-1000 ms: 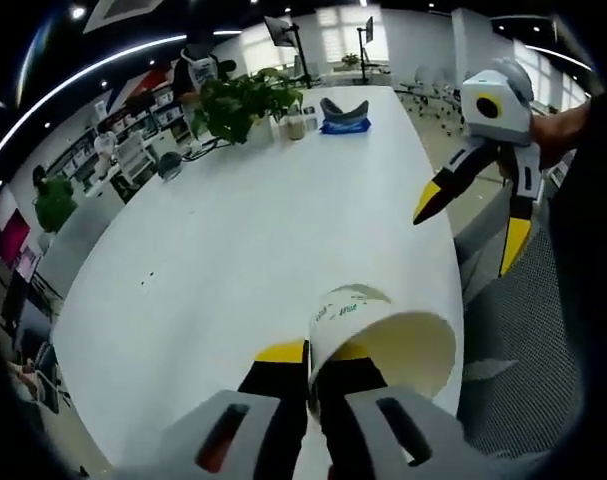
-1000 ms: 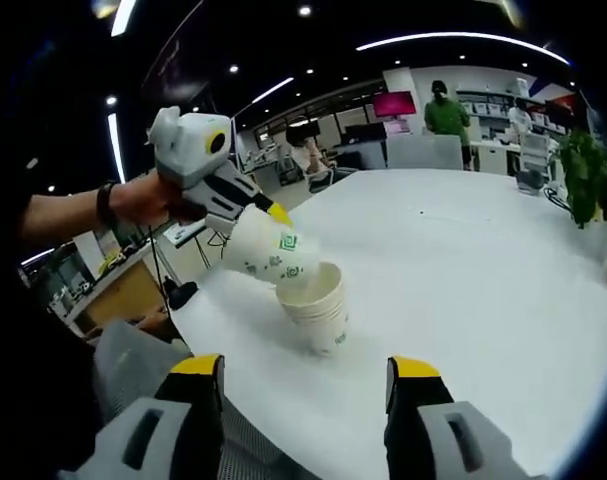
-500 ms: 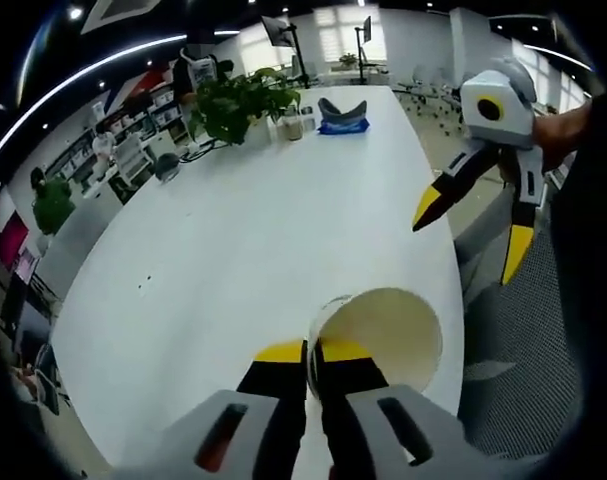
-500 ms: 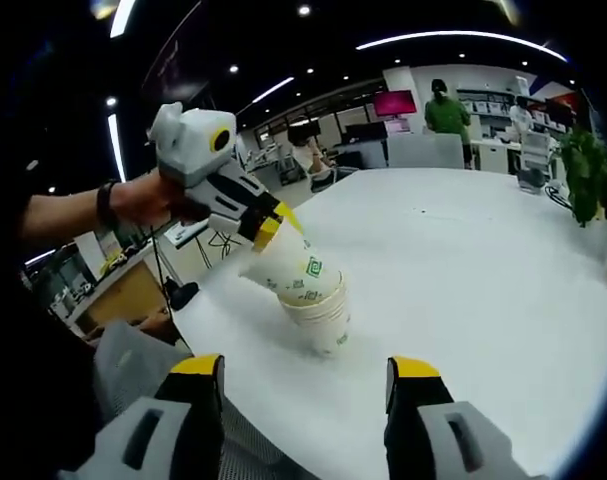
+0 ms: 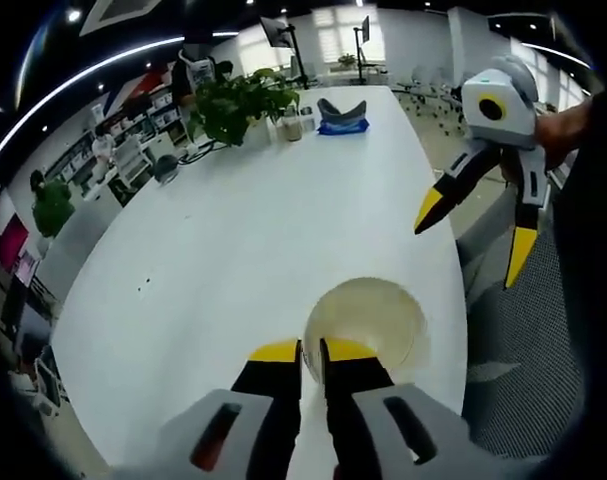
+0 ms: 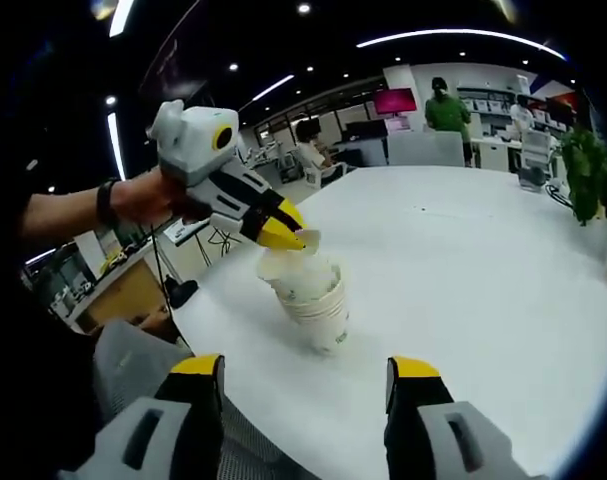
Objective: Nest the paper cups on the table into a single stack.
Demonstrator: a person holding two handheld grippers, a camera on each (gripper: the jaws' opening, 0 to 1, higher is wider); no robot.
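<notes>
Paper cups (image 6: 311, 300): one stack near worktop (image 6: 483, 280) edge; top cup seated, its rim pinched by left hand-held gripper (image 6: 283, 232). Right hand-held gripper (image 6: 305, 375) open, empty. Remaining, by judgement: release only.

One stack of paper cups (image 6: 313, 300), two hand-held grippers, one table (image 6: 483, 280).

— Any lettering to read?
— None legible. Green print on the wall of the paper cups (image 6: 316, 300), too small and blurred to make out.
— Signs or screens farther back?
— A pink-lit screen (image 6: 394, 102) on the far wall, nothing readable on it. Red and blue shapes on a wall panel (image 5: 151, 82), no words to be told.
</notes>
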